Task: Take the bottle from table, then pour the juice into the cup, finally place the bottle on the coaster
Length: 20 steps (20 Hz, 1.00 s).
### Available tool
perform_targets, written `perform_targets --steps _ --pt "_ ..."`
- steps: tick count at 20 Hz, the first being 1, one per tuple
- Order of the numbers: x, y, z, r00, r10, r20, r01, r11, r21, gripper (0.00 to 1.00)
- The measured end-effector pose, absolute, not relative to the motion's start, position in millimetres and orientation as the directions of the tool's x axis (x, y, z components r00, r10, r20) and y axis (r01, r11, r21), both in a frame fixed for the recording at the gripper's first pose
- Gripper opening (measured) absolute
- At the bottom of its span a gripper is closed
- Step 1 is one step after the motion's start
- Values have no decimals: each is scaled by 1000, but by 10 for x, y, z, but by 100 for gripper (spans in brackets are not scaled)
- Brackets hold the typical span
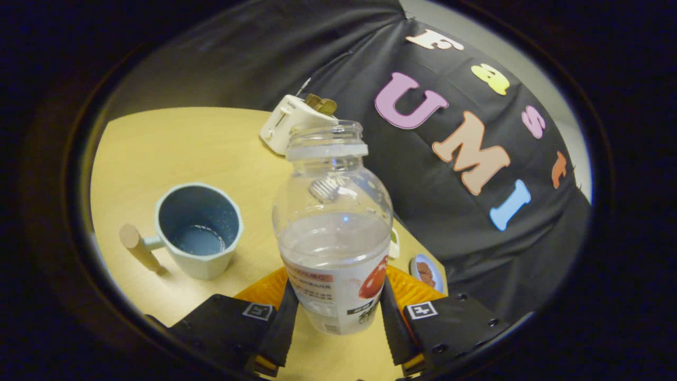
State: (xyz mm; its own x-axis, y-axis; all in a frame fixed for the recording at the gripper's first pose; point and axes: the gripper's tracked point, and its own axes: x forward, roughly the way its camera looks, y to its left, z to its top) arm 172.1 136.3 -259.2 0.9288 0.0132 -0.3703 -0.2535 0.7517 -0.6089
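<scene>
Bottle (334, 227) uncapped, upright, clamped between both tool (337, 317) fingers; orange coaster (410, 288) just behind; cup (198, 228) ahead-left.

The gripper view rides on the gripper (336, 317) and looks forward and slightly down along its two fingers (281, 328), tilted against the table (174, 143). It sits very close to the bottle (333, 227), which stands between the fingers. Left of the bottle the cup (198, 230) is near; beyond the bottle the toaster (288, 127) is farther off.
</scene>
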Motion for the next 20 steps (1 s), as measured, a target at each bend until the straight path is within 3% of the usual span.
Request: perform_targets --steps 10,15,20 --pt "2195 1493 -2281 944 139 -300 -202 960 -192 76" --pt "2556 1392 -2311 952 157 -264 -156 987 23 76" --pt "2761 1315 -2465 962 148 -229 -131 987 89 76"
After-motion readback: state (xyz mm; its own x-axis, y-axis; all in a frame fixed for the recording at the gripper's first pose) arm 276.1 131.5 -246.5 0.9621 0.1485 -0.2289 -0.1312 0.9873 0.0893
